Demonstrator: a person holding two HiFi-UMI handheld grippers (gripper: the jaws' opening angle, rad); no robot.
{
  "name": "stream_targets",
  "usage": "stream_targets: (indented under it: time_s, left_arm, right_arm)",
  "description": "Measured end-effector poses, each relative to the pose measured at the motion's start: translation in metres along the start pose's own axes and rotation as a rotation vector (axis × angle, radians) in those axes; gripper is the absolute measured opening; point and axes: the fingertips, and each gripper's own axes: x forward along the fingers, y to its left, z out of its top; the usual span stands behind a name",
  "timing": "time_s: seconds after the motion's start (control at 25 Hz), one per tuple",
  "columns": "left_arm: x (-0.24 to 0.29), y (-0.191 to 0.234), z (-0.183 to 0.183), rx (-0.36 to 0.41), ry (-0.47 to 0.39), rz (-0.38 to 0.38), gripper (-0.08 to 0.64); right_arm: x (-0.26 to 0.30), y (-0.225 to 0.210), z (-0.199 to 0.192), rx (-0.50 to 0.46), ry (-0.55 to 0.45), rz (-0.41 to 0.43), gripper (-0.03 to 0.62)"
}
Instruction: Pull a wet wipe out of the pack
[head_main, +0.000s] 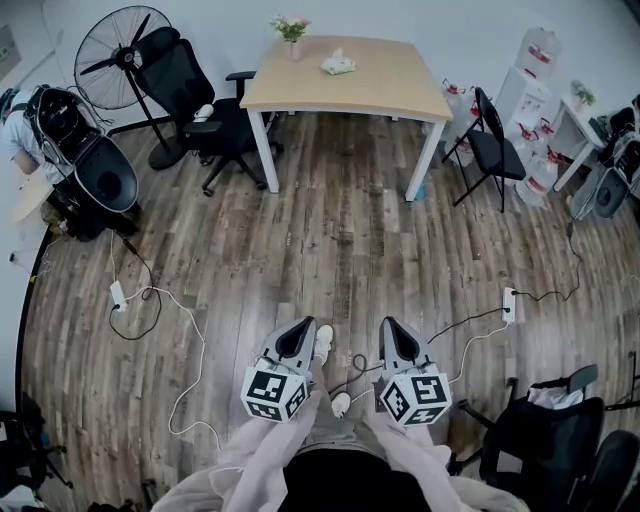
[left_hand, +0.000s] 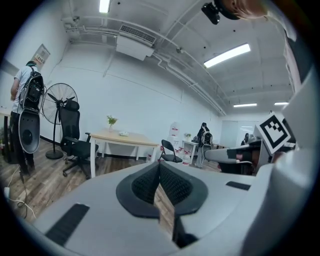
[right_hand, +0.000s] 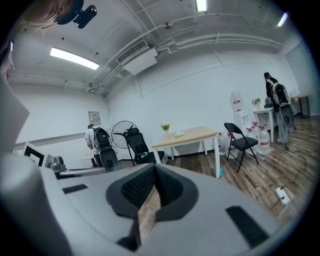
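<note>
Approach step: left gripper and right gripper are hanging with jaws pressed together, holding nothing. Wipe pack is lying on the table, far ahead of the fingertips. Next move is calling for walking up and opening one gripper.

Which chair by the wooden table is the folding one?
The thin-legged chair at the table's right in the head view; the office chair at its left has wheels and armrests.

Wipe pk on table, plant to L.
</note>
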Motion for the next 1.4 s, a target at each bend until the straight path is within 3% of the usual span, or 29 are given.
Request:
stream_targets:
  time_s: [0.72, 1.4]
  left_arm:
    - [0.098, 0.050, 0.042, -0.012, 0.009, 0.022, 0.012]
    - [0.186, 0.111, 0.081, 0.015, 0.015, -0.015, 0.012]
  right_arm:
    - [0.087, -0.047, 0.043, -0.018, 0.018, -0.029, 0.012]
    - [0.184, -0.067, 0.083, 0.029, -0.004, -0.060, 0.012]
